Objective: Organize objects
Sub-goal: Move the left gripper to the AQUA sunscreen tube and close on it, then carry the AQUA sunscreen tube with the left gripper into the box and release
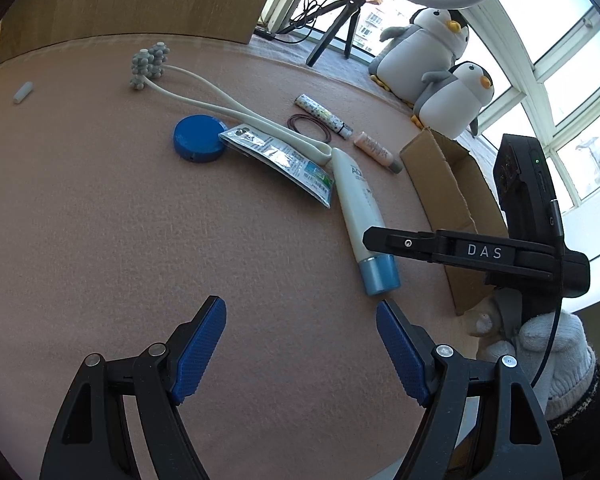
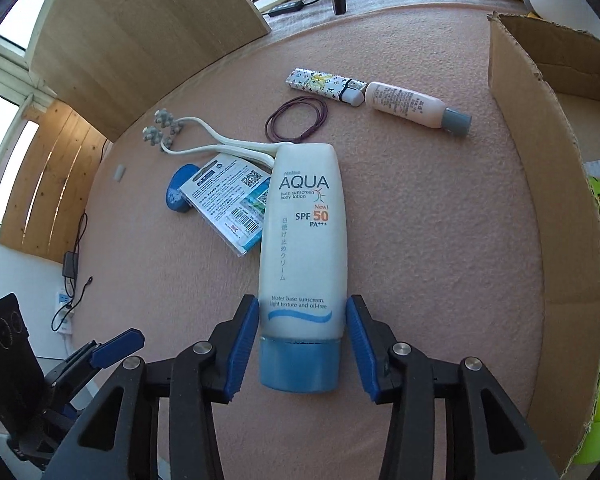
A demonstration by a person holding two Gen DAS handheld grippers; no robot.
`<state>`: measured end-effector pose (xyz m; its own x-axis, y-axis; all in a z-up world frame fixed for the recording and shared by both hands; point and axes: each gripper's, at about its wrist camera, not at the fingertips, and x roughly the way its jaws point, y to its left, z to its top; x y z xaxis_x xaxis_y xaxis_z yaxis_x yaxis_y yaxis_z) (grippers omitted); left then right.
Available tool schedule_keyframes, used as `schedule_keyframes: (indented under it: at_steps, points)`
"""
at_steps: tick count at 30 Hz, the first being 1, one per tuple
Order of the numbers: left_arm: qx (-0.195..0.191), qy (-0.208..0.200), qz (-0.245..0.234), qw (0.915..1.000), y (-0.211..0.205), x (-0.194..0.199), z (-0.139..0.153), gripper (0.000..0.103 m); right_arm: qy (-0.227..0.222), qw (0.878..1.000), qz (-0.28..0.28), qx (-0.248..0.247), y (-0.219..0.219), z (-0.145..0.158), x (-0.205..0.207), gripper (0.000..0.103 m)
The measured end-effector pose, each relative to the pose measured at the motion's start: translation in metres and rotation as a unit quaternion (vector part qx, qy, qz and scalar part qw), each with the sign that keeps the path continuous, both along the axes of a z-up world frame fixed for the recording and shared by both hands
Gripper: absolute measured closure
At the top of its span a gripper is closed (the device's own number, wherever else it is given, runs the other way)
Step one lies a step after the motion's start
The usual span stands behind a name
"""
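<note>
On the pink surface, the right tool stands apart around the sunscreen tube; soft, slick plastic, best gripped near its stiffer cap; the left tool gapes empty.

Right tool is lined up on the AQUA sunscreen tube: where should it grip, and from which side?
Grip the sunscreen tube low on its white body just above the blue cap, coming from the cap end. It lies flat, cap toward the right tool, whose open pads already flank the narrow sides there.

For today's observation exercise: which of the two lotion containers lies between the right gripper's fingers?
The white AQUA sunscreen tube with the blue cap; the pink bottle with the grey cap lies farther away, near the cardboard box.
</note>
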<state>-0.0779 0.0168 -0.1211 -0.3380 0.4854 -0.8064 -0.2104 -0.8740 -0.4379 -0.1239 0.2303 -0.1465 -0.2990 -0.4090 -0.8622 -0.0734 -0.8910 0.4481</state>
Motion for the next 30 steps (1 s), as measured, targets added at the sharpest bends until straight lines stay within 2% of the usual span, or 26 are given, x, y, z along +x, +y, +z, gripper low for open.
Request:
schedule_keyframes:
  at_steps: [8, 17, 21, 24, 27, 30]
  points:
    - [-0.005, -0.007, -0.037, 0.9993, 0.022, 0.004, -0.005, 0.022, -0.019, 0.999, 0.04, -0.011, -0.017, 0.0, 0.026, 0.06]
    - [-0.017, 0.0, -0.083, 0.9964, 0.062, -0.004, -0.01, 0.023, -0.021, 0.998, 0.013, -0.059, 0.001, -0.003, 0.015, 0.058]
    - [-0.01, -0.013, -0.098, 0.995, 0.076, -0.012, -0.017, 0.035, -0.032, 0.997, 0.017, -0.075, 0.0, -0.011, 0.011, 0.058]
    - [-0.014, -0.018, -0.104, 0.9943, 0.083, -0.014, -0.023, 0.036, -0.039, 0.995, 0.024, -0.089, -0.001, -0.015, 0.01, 0.058]
    - [-0.014, -0.023, -0.109, 0.9937, 0.088, -0.015, -0.026, 0.042, -0.035, 0.995, 0.033, -0.089, -0.004, -0.014, 0.01, 0.059]
    - [-0.02, -0.022, -0.111, 0.9934, 0.093, -0.015, -0.03, 0.044, -0.037, 0.995, 0.036, -0.087, -0.006, -0.016, 0.011, 0.063]
